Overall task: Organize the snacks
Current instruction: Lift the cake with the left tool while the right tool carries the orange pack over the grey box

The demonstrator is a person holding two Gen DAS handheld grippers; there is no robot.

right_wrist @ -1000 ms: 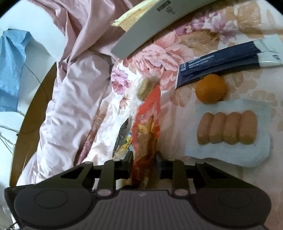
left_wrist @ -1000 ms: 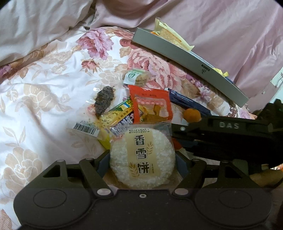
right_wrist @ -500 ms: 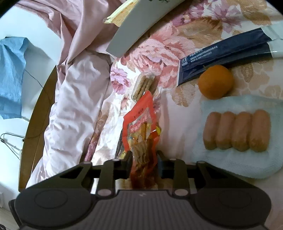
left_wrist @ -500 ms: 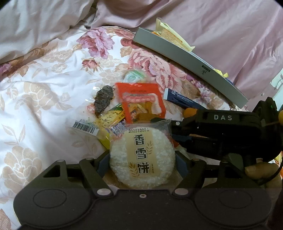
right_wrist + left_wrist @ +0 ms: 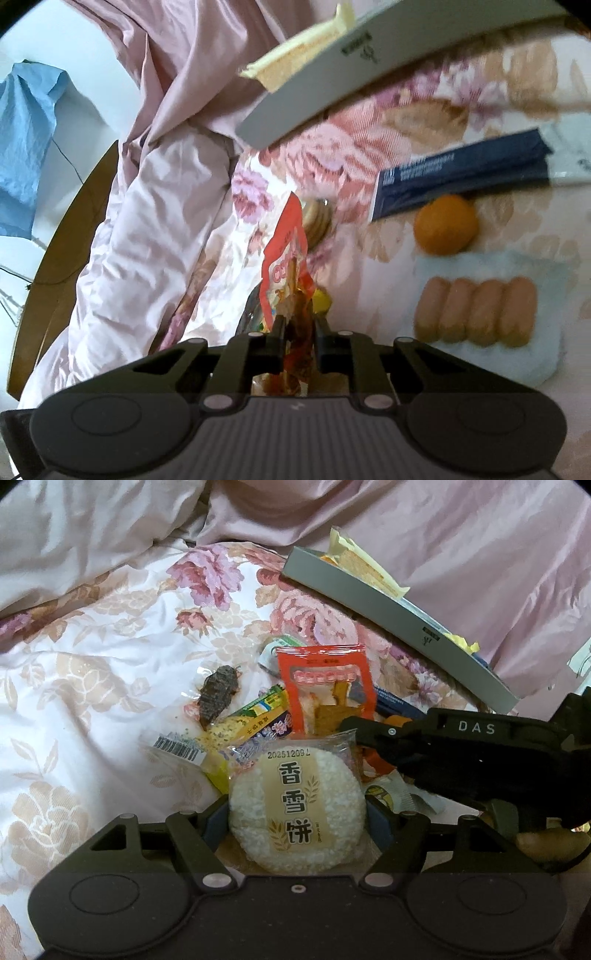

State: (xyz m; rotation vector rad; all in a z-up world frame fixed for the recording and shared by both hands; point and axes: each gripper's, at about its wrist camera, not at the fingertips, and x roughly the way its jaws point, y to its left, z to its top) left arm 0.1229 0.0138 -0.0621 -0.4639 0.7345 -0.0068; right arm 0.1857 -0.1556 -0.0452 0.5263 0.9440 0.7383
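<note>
Orange-red snack pouch (image 5: 286,280) is pinched low down by the right gripper (image 5: 298,328), jaws nearly shut on the crinkled film; they've just been closing, w/ the pouch between them. Pouch stands up edge-on in the right wrist view, top free, so prob being lifted out of the pile rather than dragged. In the left wrist view the same pouch (image 5: 325,686) faces the cam, the right gripper coming in from the right side at its lower edge.

Left gripper (image 5: 295,812) sits abt half open but clamped on the round rice cracker pack (image 5: 295,808), pads against both sides of the disc; wide hold bc the pack is wide. Held close to the cam, above the pile, likely parked while the other hand works.

Rest of the snacks lie loose on the floral bedsheet (image 5: 92,701): yellow-green bar wrapper (image 5: 255,716), dark dried snack in clear film (image 5: 218,694), barcode-end packet (image 5: 177,746), all touching or overlapping just beyond the cracker. Small biscuit pack (image 5: 317,221) just behind the pouch. Navy packet (image 5: 461,173), orange fruit (image 5: 445,225) just below it, four sausages on a pale napkin (image 5: 476,312) nearer.

Grey tray (image 5: 388,616) sits tilted at the back on the pink duvet (image 5: 480,535), a yellowish wrapper already in it, so prob the drop-off spot. Thin film could slip or tear in the narrow pinch.
</note>
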